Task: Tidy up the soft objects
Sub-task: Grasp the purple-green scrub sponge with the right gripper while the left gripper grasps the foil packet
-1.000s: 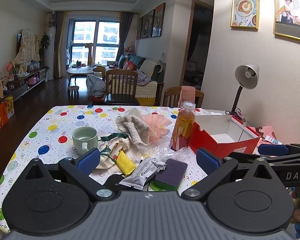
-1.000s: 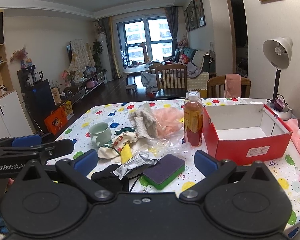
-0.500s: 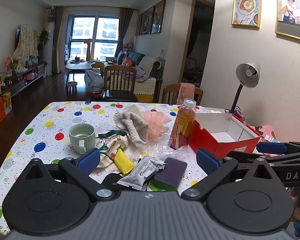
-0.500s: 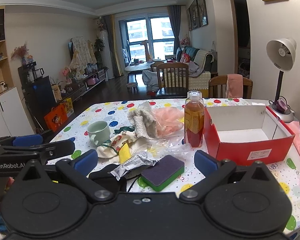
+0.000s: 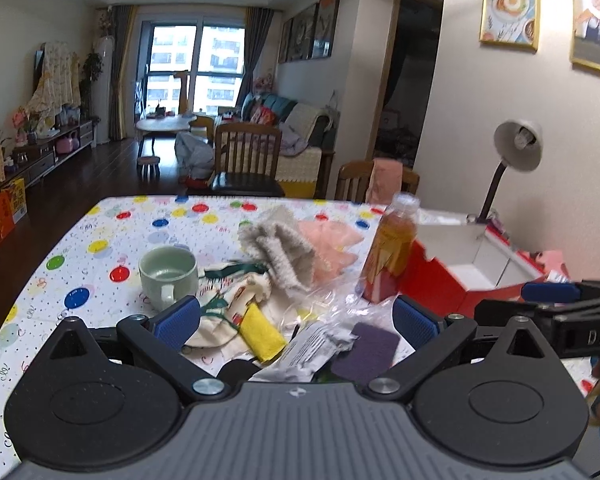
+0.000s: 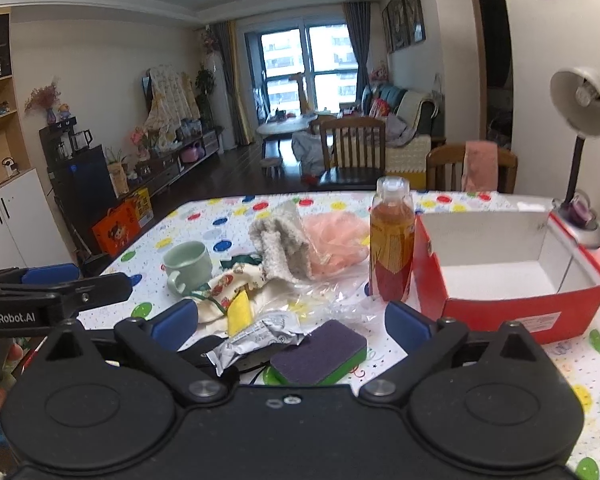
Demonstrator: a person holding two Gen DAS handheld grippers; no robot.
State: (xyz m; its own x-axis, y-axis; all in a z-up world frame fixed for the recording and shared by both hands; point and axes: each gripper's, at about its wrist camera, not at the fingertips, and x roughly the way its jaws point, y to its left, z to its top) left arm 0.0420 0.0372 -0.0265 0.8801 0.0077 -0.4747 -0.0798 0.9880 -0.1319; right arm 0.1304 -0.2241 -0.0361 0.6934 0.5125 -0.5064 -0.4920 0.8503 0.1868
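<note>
- Left gripper [image 5: 296, 322] hangs low over the near edge of the table, level, blue pads spread wide with nothing between them.
- Right gripper [image 6: 292, 326] sits just beside it, same height, jaws equally wide and empty; each one shows at the edge of the other's view.
- Both point straight at the clutter in the middle of the polka-dot tablecloth [image 6: 220, 236].
- Nearest the jaws: a purple-and-green sponge [image 6: 319, 354] lying flat, touching a crumpled silver wrapper [image 6: 256, 340].
- Just behind, a yellow sponge [image 5: 262, 332] rests on a printed cloth bag [image 6: 236, 284].
- Further back, a grey knitted cloth [image 6: 280, 246] is heaped against a pink mesh puff [image 6: 333, 240].
- Green mug [image 5: 168, 276] stands upright left of the pile; a bottle of amber drink [image 6: 391, 240] stands upright right of it.
- The open red box [image 6: 499, 308], white inside, sits just beside the bottle, nothing visible in it.
- Desk lamp [image 6: 579, 120] behind the box; wooden chairs, a sofa and a big window fill the room beyond.
</note>
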